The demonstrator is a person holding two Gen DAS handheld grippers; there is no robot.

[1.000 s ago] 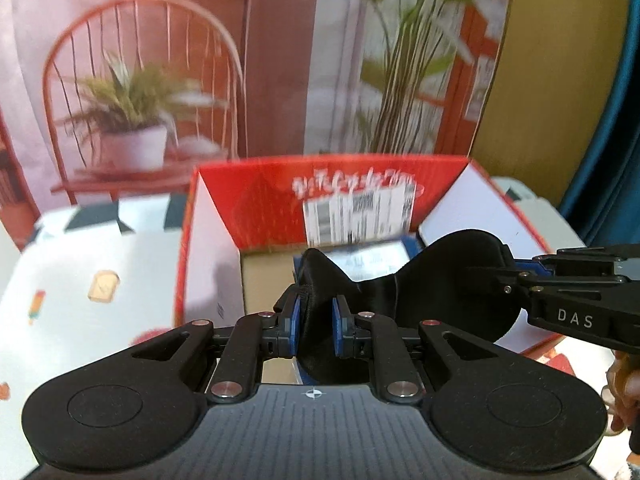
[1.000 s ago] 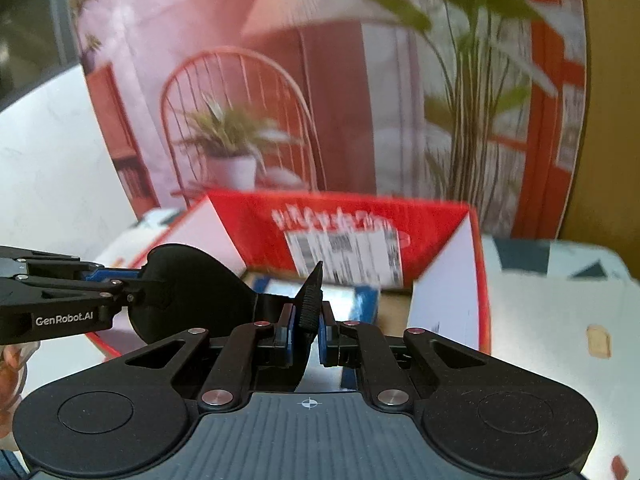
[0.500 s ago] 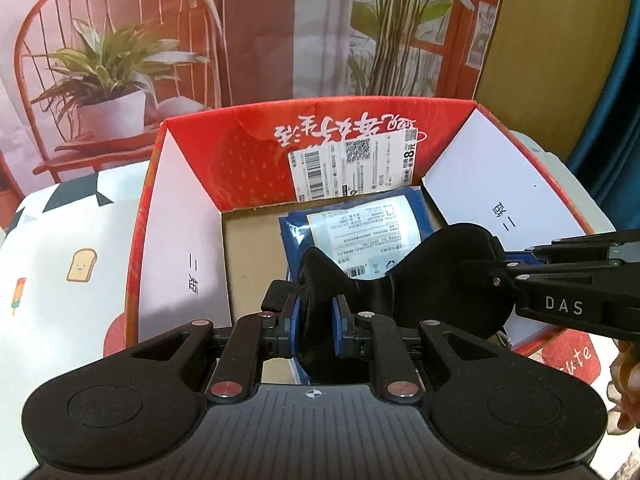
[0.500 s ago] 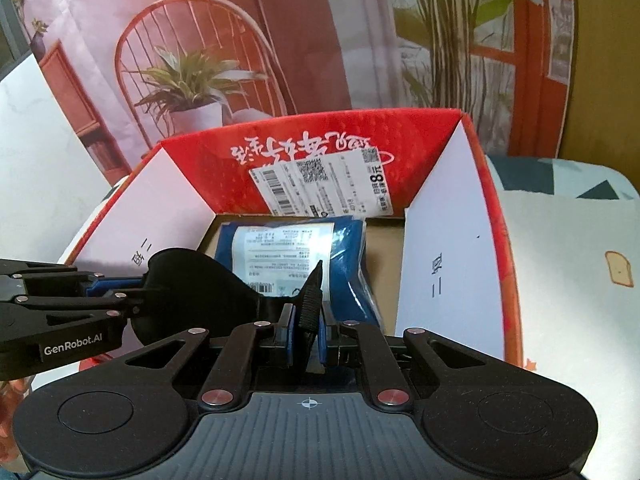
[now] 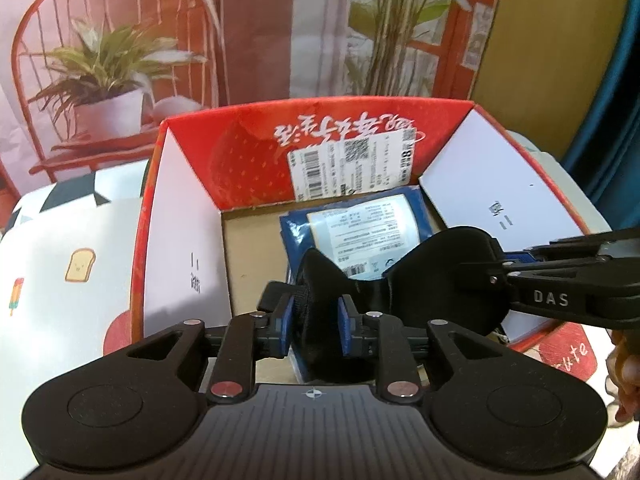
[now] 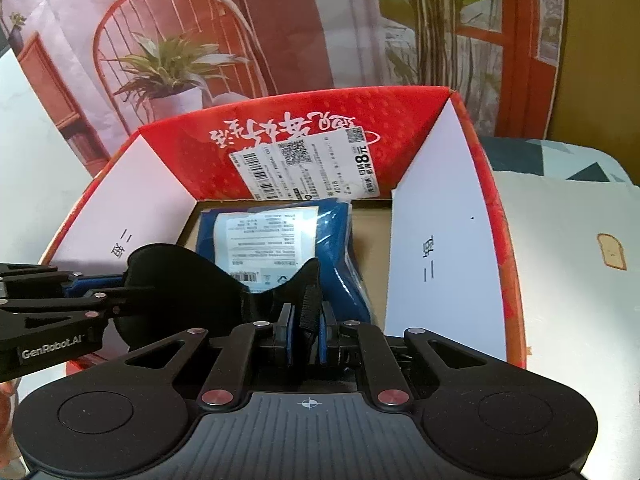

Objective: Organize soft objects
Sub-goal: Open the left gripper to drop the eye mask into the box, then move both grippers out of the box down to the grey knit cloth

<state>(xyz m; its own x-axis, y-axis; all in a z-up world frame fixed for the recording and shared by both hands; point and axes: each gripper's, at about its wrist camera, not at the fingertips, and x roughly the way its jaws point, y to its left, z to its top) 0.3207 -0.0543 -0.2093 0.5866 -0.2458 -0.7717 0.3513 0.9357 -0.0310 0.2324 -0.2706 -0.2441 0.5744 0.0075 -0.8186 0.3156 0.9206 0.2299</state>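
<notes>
Left tongs [image 5: 314, 326] and right tongs [image 6: 307, 334] each pinch an end of the black eye mask [image 5: 436, 276] above the box [image 5: 248, 160]. If one side lets go first, the mask could swing and drape over the box's near edge.

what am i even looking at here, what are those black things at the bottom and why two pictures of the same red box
There is no robot. A person holds one two-finger tool in each hand, and each tool carries a wide-angle camera looking forward along its fingers. So the black shape at the bottom of each picture is the tool itself, seen from behind.

One picture comes from the left tool, the other from the right tool. Each also shows the other tool reaching in from the side.

Both are shut on opposite ends of one soft black eye mask, holding it stretched above an open red box. Inside the box lies a blue packet with a white label. The box stands on a table with a pale printed cloth. The chair and plants behind look like a printed backdrop.
</notes>
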